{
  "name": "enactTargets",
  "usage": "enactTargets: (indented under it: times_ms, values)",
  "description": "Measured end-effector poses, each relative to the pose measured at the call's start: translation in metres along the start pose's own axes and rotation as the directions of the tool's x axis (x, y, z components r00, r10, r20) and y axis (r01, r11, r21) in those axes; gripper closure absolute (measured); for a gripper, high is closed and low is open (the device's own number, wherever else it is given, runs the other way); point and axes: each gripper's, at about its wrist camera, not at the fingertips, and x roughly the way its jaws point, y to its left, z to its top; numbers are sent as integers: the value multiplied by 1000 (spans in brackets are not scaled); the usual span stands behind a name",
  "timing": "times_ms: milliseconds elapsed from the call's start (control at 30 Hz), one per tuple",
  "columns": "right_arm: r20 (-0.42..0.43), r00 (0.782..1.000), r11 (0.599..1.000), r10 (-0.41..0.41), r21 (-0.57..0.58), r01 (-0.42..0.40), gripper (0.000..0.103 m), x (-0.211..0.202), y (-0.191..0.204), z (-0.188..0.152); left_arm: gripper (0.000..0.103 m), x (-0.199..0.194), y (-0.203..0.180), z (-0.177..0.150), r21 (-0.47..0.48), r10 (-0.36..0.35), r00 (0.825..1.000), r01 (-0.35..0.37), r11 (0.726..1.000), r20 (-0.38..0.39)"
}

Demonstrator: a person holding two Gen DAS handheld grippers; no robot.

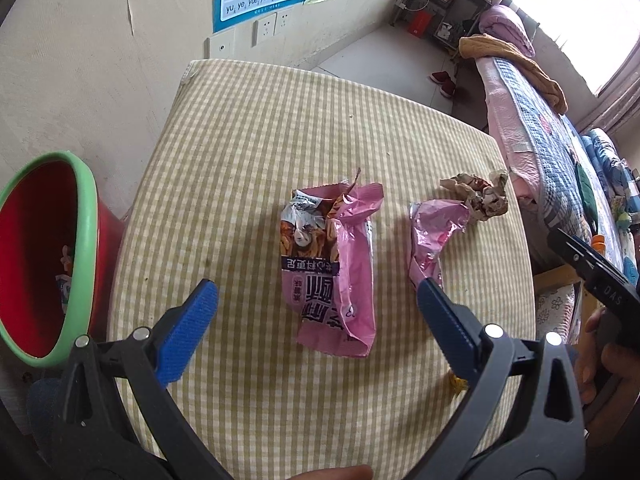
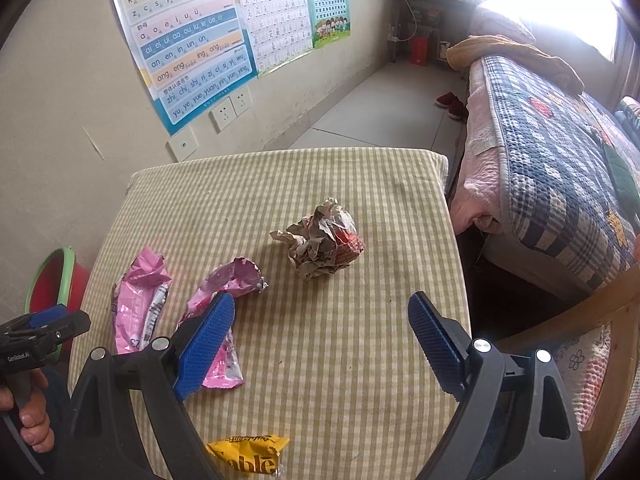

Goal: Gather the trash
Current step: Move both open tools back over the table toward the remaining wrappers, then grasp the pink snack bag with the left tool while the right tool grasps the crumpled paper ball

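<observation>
On the checked table (image 1: 240, 152) lie a large pink snack bag (image 1: 336, 264), a smaller torn pink wrapper (image 1: 432, 236) and a crumpled paper ball (image 1: 480, 196). My left gripper (image 1: 316, 312) hovers open above the near end of the large bag, nothing between its blue pads. In the right wrist view the large pink snack bag (image 2: 138, 300), the smaller wrapper (image 2: 228, 284), the paper ball (image 2: 326, 244) and a yellow wrapper (image 2: 248, 454) at the near edge show. My right gripper (image 2: 320, 328) stands open over bare cloth, short of the paper ball.
A red bin with a green rim (image 1: 48, 256) stands on the floor left of the table, some litter inside. A bed with a patchwork quilt (image 2: 552, 168) runs along the right side. Posters and wall sockets (image 2: 230, 110) are behind the table. A wooden chair (image 2: 600, 320) is near right.
</observation>
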Motion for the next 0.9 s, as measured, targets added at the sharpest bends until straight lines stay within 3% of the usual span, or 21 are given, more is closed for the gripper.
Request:
enactTargets:
  times_ms: [667,733,867,900]
  values:
    - [-82,996,995,15,98,-7,18,104,-22,29,6,81,3,19,7,34,995,-33,999,-94]
    - [-94,995,995,13,100,-4,31,112,-23,29,9,85,2,20,14,34,994,-33,999,-101]
    - [-119,992,993,44,111,-31,54,120,-23,25,35,85,-2,17,52,54,994,-50,997,-97]
    - [-118,992,993,52,109,-39,59,119,-22,25,36,85,-3,17,61,54,994,-48,997,-95]
